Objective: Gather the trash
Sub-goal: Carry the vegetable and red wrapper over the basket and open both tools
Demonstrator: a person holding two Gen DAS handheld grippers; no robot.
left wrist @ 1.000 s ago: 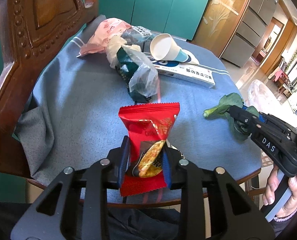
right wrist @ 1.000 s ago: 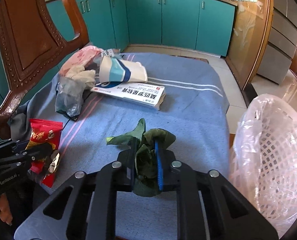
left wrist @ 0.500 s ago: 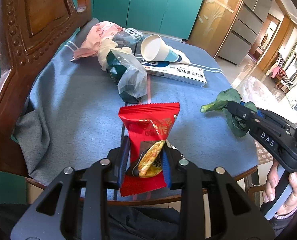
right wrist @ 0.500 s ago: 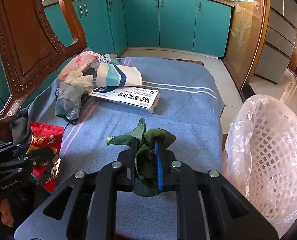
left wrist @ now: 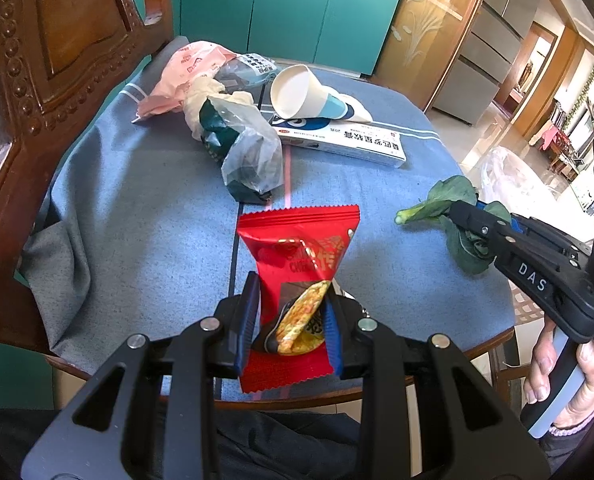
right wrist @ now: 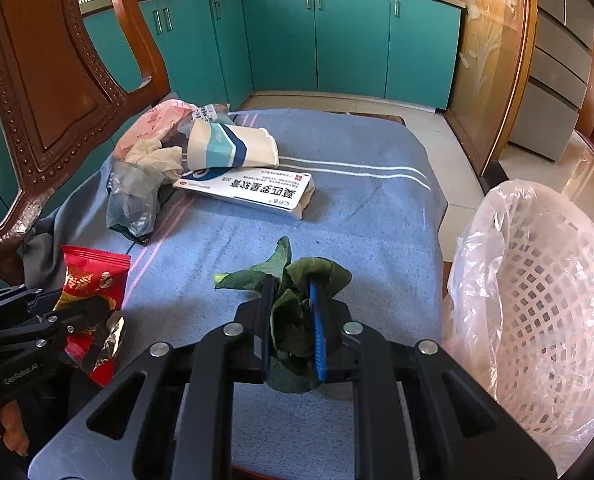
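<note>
My left gripper (left wrist: 291, 286) is shut on a red snack wrapper (left wrist: 297, 240) and holds it above the near edge of the table with the blue cloth (left wrist: 137, 200). My right gripper (right wrist: 292, 284) is shut on a wilted green vegetable leaf (right wrist: 293, 312), also lifted over the cloth. In the left wrist view the leaf (left wrist: 453, 196) and the right gripper (left wrist: 457, 212) show at the right. The wrapper (right wrist: 91, 276) and the left gripper (right wrist: 93, 308) appear at the lower left of the right wrist view. A white mesh bin lined with a clear bag (right wrist: 537, 288) stands right of the table.
More litter lies at the table's far side: a paper cup (right wrist: 233, 148) on its side, a white carton (right wrist: 253, 192), a clear bag with dark contents (left wrist: 245, 152), a pink bag (left wrist: 185, 72). A carved wooden chair back (left wrist: 57, 60) rises at the left. Teal cabinets (right wrist: 337, 40) stand behind.
Both grippers keep their hold. The left wrist view has shifted slightly, so the litter pile sits a little further left and lower; the right hand has hardly moved.
</note>
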